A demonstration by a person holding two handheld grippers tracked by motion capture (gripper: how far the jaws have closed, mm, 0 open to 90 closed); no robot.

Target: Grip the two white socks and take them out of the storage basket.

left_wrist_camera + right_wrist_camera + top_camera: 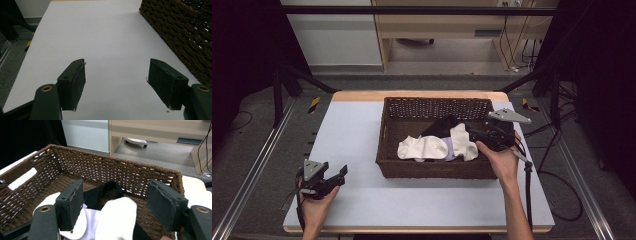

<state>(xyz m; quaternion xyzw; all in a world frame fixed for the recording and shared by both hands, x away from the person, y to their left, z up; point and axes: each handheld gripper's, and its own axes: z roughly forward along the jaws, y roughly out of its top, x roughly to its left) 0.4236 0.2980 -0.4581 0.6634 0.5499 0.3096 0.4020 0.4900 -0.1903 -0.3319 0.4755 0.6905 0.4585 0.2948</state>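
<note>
While the right hand-held gripper is hovering over the right side of the brown woven basket, its jaws are standing wide apart with nothing pressed between them, pointing left across the clothes. In the right gripper view the white socks are lying just below and between the jaws, with a black piece of clothing behind them towards the far wall of the basket and a pale lilac cloth beside them. The basket is sitting on the far right part of the pale surface. The left hand-held gripper is resting at the near left of the surface, well apart from the basket, its jaws also gaping wide and gripping nothing.
</note>
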